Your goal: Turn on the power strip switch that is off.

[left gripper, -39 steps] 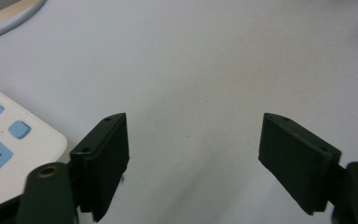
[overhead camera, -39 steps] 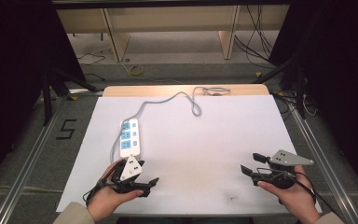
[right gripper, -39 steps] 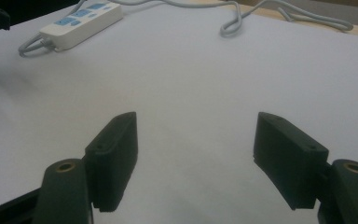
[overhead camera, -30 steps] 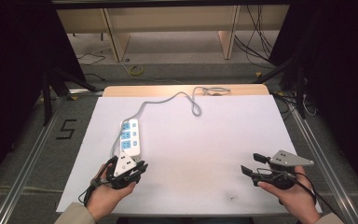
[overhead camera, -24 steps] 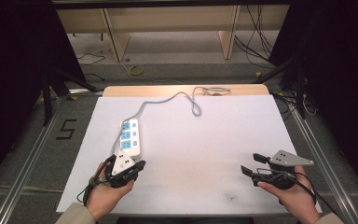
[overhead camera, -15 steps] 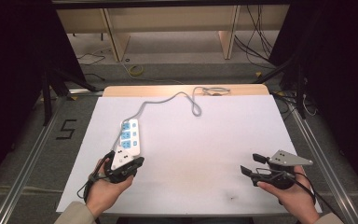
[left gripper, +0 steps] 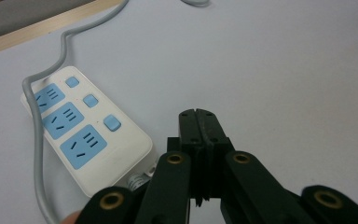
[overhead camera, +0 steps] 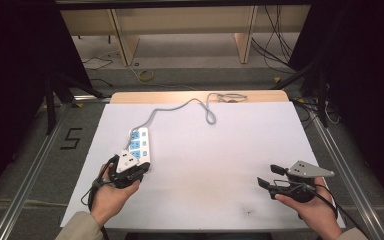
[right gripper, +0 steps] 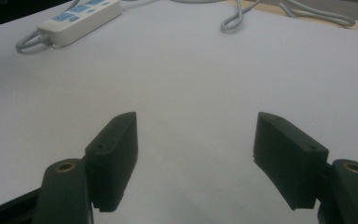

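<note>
Resting beside the near end of the white power strip (overhead camera: 137,146), the left gripper (left gripper: 200,122) has its jaws pressed together with nothing between them — the left gripper view shows the two black tips meeting just right of the strip's corner, apart from it. The strip lies flat on the white table cover (overhead camera: 230,150), on the person's left side, with three blue sockets and three small blue switch buttons facing up; its grey cable (overhead camera: 180,106) runs off toward the far wooden edge and loops there. The right gripper (overhead camera: 272,176) sits well apart at the near right, jaws spread wide over bare cover, holding nothing.

The step in hand looks like an approach to the strip, perhaps to press a switch with the closed tips or to nudge the body. Either way the next move likely calls for a short, careful shift of the left tips toward the strip, since a light strip could slide under a push — the right gripper may need to steady it. No containers stand on the table
</note>
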The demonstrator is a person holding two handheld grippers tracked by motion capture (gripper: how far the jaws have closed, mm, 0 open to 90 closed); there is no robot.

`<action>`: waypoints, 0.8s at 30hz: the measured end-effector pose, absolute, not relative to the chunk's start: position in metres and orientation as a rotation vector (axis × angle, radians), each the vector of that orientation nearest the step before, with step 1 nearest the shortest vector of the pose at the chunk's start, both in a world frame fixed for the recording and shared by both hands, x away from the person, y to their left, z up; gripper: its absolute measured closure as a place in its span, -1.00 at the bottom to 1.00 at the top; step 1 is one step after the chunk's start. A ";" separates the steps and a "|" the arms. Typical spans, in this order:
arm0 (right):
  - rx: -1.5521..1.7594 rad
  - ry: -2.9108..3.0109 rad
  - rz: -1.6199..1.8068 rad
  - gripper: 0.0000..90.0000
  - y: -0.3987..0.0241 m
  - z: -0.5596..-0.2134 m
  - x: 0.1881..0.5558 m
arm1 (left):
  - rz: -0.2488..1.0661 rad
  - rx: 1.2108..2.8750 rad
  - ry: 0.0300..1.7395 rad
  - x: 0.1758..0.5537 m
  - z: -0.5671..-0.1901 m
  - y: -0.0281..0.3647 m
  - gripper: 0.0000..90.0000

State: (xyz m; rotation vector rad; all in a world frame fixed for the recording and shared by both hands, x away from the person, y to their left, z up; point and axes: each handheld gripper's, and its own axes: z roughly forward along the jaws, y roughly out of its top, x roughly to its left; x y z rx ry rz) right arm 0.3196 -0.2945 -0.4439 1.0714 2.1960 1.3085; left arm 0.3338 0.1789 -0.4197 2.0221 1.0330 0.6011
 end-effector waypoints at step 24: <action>1.060 2.218 1.297 -0.31 -0.290 -0.446 0.321 | 0.631 2.036 1.052 0.349 -0.417 0.195 1.00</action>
